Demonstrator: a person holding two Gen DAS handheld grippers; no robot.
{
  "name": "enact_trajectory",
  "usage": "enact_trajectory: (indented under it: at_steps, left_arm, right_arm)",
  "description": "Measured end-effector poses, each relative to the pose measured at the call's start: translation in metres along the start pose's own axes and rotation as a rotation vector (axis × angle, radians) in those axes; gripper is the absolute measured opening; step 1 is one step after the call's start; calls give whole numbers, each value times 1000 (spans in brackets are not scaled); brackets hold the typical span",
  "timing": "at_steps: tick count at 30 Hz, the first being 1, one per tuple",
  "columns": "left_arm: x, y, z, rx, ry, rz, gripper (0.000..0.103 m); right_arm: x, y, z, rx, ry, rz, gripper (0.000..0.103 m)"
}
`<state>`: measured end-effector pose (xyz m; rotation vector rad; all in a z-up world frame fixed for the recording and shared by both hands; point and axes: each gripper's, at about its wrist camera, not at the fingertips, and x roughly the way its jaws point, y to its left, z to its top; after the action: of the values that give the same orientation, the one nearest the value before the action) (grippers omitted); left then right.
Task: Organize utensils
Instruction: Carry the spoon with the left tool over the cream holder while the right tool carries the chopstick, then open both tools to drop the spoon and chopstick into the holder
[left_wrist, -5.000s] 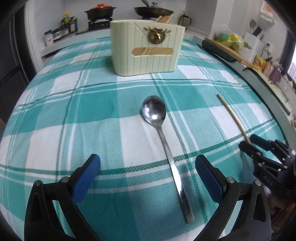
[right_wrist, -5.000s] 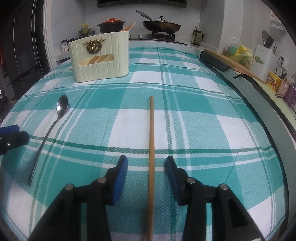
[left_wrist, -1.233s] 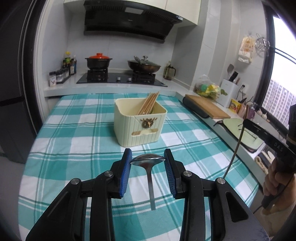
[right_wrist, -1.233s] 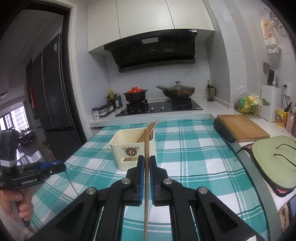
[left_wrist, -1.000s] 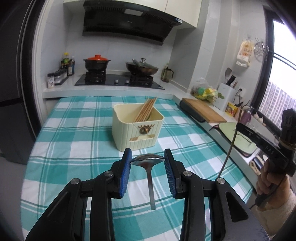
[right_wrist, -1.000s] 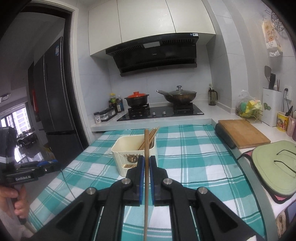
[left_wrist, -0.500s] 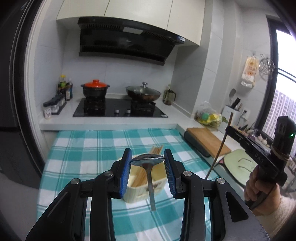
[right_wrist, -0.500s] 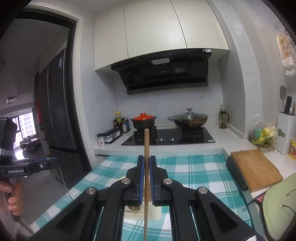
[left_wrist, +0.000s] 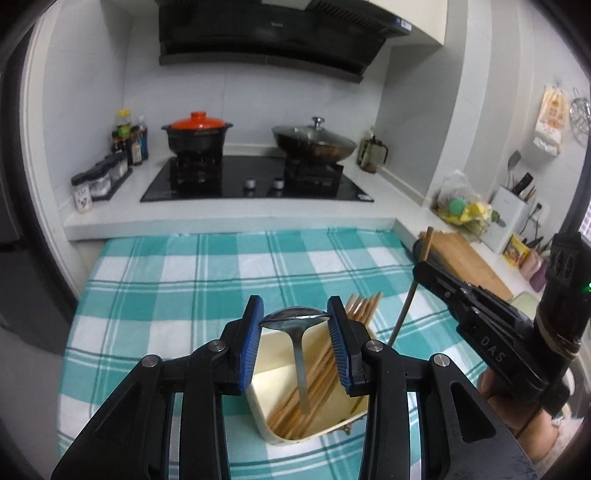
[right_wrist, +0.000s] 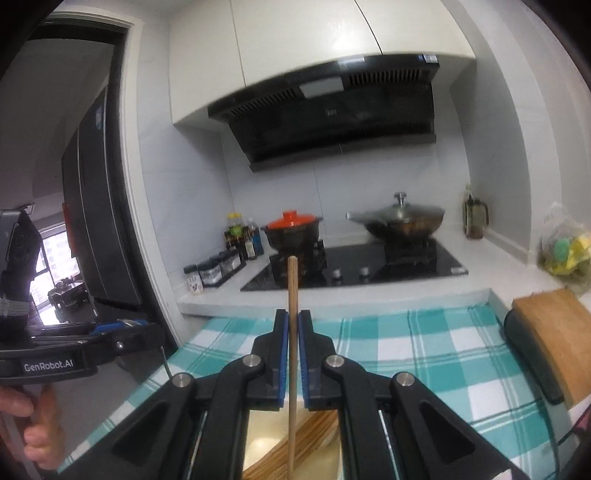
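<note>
Left gripper: the black left gripper with blue pads pinches a shiny steel spoon by the two edges of its bowl, handle hanging down.
Spoon, place: directly between the pads, its handle tip over the open top of the cream plastic utensil holder just below the gripper.
Spoon, handling: judged rigid, smooth and slippery; held at the bowl rim it could swing or slide, and the flat handle would give a steadier hold.
Holder: stands on the counter under a teal-and-white checked cloth; a bundle of wooden chopsticks leans inside, to the right of the spoon handle.
Right gripper: the black right gripper with blue pads is pressed together on a single slim wooden chopstick.
Chopstick, place: upright between the pads, top end above the gripper, lower end down over the holder's opening.
Chopstick, handling: judged very light, stiff and thin, with more friction than steel; clamped near mid-length it balances well but may pivot if nudged.
</note>
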<state>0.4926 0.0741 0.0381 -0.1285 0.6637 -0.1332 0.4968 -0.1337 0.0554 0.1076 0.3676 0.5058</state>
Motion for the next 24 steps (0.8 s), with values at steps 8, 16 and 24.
enact_trajectory:
  at_steps: [8,16,24]
  left_arm:
    - [47,4,-24,7,131,37,37]
    - [-26,-1,-23,35,4,96,78]
    - [-150,-31,-60,119,-168,211,103]
  right_arm:
    - [56,-30,-46,83,263,-30,6]
    - [34,-31,-17,60,267,-99,25]
    - [-100,10,39,-74,100,-129,61]
